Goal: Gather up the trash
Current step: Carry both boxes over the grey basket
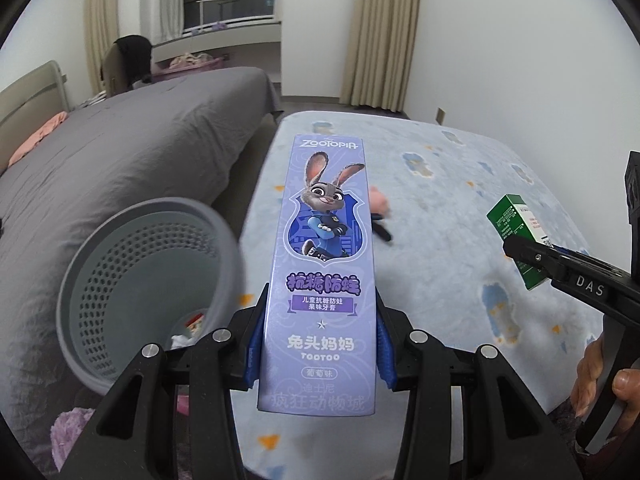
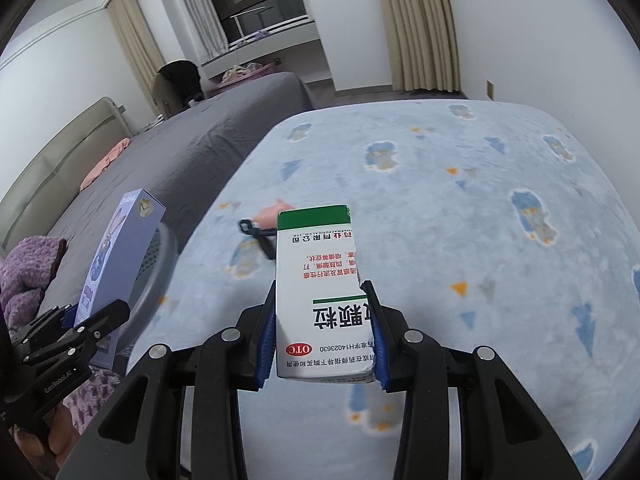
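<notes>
"ZOOTOPIA" toothpaste box (image 1: pixel 320 280) in left claw (image 1: pixel 320 344); "OTC" medicine box (image 2: pixel 320 300) in right claw (image 2: pixel 322 344).

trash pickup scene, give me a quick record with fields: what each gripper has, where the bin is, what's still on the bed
left gripper: shut on purple Zootopia toothpaste box, held upright
right gripper: shut on green and white medicine box, torn along one edge
bin: grey perforated wastebasket, left of the toothpaste box, tilted toward the camera, a few scraps inside
still on bed: small pink and black item on the blue patterned blanket, too blurred to identify
background: grey bed, beige curtains
</notes>
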A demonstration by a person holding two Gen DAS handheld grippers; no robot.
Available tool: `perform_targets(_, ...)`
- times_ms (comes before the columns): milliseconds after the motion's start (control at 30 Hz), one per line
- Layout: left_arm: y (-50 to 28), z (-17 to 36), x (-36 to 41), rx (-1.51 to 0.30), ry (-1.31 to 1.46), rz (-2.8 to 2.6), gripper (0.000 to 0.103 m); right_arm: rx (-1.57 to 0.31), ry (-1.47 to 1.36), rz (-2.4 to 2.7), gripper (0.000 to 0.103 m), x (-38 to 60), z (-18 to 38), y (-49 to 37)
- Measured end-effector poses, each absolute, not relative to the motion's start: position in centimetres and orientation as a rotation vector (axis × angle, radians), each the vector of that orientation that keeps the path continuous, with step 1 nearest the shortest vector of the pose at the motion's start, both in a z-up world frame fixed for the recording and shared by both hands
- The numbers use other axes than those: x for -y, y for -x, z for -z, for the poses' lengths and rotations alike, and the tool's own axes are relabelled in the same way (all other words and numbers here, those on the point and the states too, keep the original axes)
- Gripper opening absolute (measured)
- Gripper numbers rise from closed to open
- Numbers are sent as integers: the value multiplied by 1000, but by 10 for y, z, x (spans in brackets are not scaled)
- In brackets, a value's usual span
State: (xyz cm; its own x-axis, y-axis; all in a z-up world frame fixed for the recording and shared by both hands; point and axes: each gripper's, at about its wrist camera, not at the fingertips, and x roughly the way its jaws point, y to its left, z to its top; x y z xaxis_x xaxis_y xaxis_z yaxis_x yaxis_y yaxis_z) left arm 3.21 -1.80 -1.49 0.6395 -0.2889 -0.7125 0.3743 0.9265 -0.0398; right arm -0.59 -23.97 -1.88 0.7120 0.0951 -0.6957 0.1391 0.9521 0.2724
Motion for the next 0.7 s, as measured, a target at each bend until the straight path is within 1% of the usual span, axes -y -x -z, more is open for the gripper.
perform_targets(433, -56, 19, -86, -790, -36, 178, 43, -845, -208, -201, 38, 113, 21, -56)
perform_targets(700, -80, 37, -123, -847, 1, 99, 43, -890, -152, -317, 38, 54, 32, -93)
